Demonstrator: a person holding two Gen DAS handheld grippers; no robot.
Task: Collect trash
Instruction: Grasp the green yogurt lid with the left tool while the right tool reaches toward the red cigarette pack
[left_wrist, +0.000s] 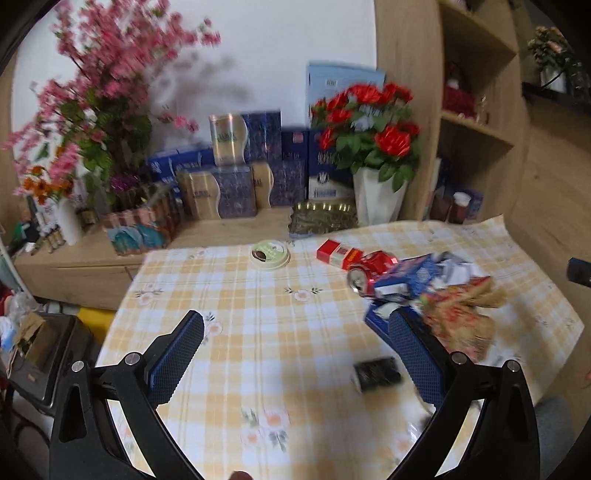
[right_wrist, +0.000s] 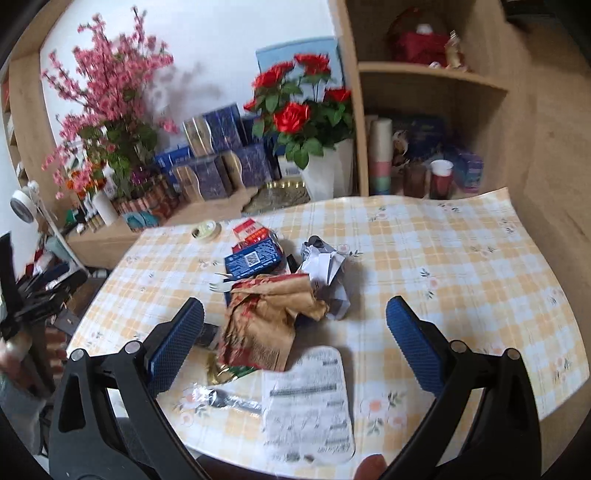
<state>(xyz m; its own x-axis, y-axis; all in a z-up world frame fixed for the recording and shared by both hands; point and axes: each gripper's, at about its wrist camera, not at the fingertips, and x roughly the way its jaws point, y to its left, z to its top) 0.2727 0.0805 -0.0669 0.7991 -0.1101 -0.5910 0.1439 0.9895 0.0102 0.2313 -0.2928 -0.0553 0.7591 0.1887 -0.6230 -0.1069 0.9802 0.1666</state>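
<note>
A: The trash sits in a heap mid-table: a crumpled brown paper bag (right_wrist: 266, 325), a blue carton (right_wrist: 254, 260), white crumpled paper (right_wrist: 325, 269), and a crushed red can (left_wrist: 364, 271) beside a red-and-white pack (left_wrist: 334, 253).

B: And nearer the right gripper (right_wrist: 295, 319), a flat white printed lid (right_wrist: 308, 402) lies at the table's close edge, with a clear wrapper (right_wrist: 218, 397) just to its left. That gripper's jaws stand wide apart, holding nothing.

A: Same for the left gripper (left_wrist: 295, 328): jaws spread, empty, hanging over bare checked tablecloth (left_wrist: 258, 295). A small black packet (left_wrist: 376, 373) lies by its right finger.

B: A round green-and-white lid (left_wrist: 269, 253) rests alone toward the far edge.

A: Beyond the table, a low wooden cabinet (left_wrist: 74, 266) carries blue boxes (left_wrist: 236, 192), pink blossoms (left_wrist: 110, 66) and red roses (left_wrist: 369, 122) in a white vase.

B: Wooden shelves (right_wrist: 424, 129) close off the right. The cloth's right half (right_wrist: 461, 258) lies open, its far corner curling against the wall.
</note>
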